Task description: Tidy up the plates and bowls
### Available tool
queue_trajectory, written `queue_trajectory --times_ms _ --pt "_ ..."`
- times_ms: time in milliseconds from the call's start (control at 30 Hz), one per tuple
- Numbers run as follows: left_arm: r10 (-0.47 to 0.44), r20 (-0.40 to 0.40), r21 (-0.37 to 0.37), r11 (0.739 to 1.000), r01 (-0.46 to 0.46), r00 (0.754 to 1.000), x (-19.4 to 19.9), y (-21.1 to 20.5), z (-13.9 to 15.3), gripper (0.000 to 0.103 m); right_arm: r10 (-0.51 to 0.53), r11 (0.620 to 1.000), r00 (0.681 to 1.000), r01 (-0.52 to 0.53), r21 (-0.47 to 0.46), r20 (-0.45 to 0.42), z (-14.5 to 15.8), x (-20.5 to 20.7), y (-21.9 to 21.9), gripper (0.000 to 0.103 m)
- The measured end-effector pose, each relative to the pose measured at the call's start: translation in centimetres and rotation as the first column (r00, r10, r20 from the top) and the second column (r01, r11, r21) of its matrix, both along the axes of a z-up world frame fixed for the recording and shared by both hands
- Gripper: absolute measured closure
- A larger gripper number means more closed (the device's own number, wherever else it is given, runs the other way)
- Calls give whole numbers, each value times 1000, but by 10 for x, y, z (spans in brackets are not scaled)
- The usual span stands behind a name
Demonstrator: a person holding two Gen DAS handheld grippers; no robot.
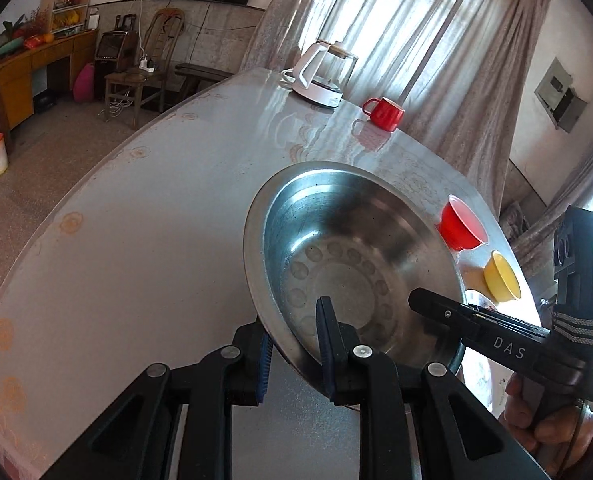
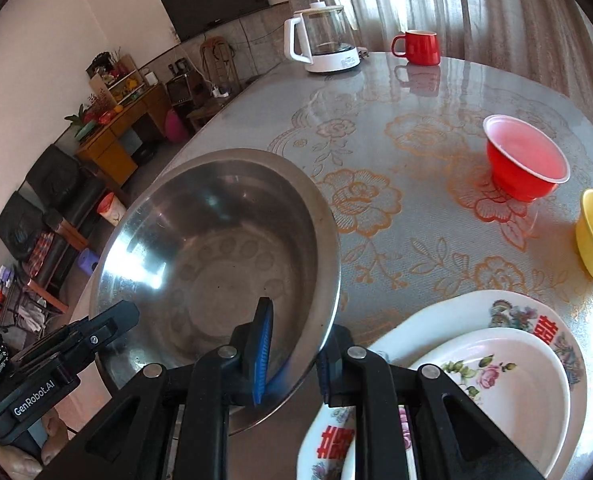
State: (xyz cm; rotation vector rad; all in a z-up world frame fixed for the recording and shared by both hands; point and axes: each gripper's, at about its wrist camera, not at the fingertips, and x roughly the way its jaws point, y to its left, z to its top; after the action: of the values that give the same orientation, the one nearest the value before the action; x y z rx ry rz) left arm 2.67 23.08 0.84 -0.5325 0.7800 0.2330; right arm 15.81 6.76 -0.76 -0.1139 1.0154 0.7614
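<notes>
Between left gripper (image 1: 296, 350) and right gripper (image 2: 296, 354), both clamped on its rim, empty steel basin (image 2: 216, 248).

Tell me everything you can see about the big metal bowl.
The metal bowl is wide, round and shiny steel with a flat rim, dull ring marks on its bottom, and empty. It is tilted over the table, pinched at opposite rim edges by the left tongs and right tongs.

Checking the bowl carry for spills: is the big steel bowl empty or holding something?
Empty. The steel bowl shows only its bare embossed bottom in both wrist views, while the fingers of both grippers clamp its rim.
</notes>
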Motion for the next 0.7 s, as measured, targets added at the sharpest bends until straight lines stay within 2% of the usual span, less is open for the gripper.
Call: queue_trajectory --times_ms 233,333,467,700 --pt "10 -38 -1 1000 -10 999 -4 4 -14 81 30 998 999 -32 -50 -36 -22 -1 16 82" --pt "27 -53 -8 1000 -27 998 -4 7 -19 81 38 997 999 -39 -63 -14 -24 -4 19 80" --pt "34 -50 26 999 -32 998 -6 4 -17 80 40 997 999 -39 -65 8 -22 -7 18 79" --pt "62 -42 109 992 -57 997 -15 0 -10 78 15 1000 1000 -15 -3 27 -8 -7 8 67"
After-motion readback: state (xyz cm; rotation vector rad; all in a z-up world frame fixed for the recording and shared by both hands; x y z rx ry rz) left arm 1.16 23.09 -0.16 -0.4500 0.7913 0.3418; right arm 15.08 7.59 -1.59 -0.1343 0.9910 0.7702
